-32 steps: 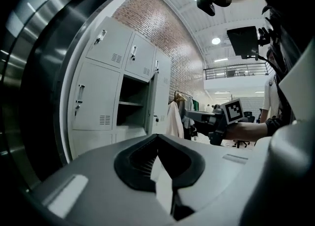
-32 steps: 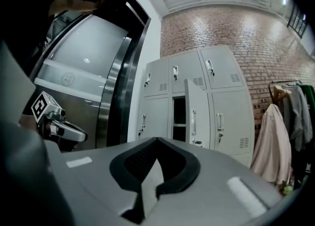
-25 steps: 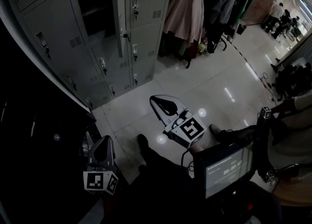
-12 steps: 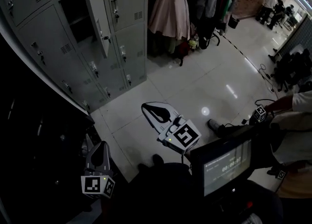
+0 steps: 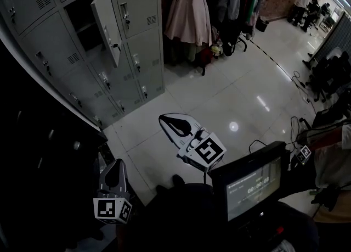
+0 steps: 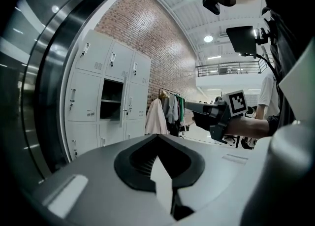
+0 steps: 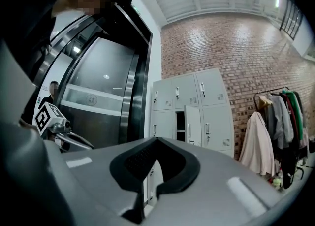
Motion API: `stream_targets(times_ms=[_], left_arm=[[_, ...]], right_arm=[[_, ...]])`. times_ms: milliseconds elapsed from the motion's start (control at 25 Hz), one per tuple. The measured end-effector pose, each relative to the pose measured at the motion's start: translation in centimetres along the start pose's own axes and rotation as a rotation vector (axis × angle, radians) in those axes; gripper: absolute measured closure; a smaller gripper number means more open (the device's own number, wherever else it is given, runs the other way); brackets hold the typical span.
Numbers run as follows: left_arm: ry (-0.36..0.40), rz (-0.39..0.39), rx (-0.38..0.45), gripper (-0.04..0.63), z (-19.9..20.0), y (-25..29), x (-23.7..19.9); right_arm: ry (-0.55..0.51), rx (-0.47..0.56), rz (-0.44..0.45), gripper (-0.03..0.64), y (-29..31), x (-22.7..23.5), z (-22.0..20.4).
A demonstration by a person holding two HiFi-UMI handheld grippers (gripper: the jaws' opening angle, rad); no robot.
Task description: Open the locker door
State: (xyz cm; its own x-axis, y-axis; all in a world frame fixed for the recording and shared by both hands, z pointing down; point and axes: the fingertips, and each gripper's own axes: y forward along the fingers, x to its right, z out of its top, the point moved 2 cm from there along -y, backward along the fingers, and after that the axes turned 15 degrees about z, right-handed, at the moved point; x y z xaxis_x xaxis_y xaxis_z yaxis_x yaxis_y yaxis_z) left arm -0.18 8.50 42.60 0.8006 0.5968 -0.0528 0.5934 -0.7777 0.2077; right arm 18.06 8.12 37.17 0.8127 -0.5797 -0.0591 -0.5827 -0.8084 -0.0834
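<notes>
A bank of grey lockers (image 5: 49, 53) stands at the upper left of the head view. One locker door (image 5: 106, 24) in it hangs open outward, showing a dark compartment (image 5: 82, 20) with a shelf. My right gripper (image 5: 166, 121) is held low over the tiled floor, well short of the lockers, shut and holding nothing. My left gripper (image 5: 113, 166) hangs lower left, also shut and holding nothing. The right gripper view shows the open door (image 7: 191, 124) far beyond the closed jaws of the right gripper (image 7: 156, 140). The left gripper (image 6: 158, 139) faces the lockers (image 6: 88, 97) from a distance.
A rack of hanging coats (image 5: 192, 9) stands right of the lockers. A dark metal lift front (image 5: 33, 152) runs along the left. A monitor (image 5: 249, 182) sits low right. People (image 5: 304, 4) stand far off, and cables (image 5: 299, 89) lie on the floor.
The head view has swung, so the lockers now sit further up and left. The open door keeps its angle. Both grippers stay shut and have barely shifted.
</notes>
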Motion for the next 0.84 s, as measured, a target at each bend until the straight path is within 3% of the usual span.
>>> stream_targets(times_ms=[840], left_arm=[[-0.006, 0.022, 0.010, 0.580, 0.43, -0.35, -0.29]], right_arm=[[-0.013, 0.015, 0.045, 0.617, 0.87, -0.45, 0.80]])
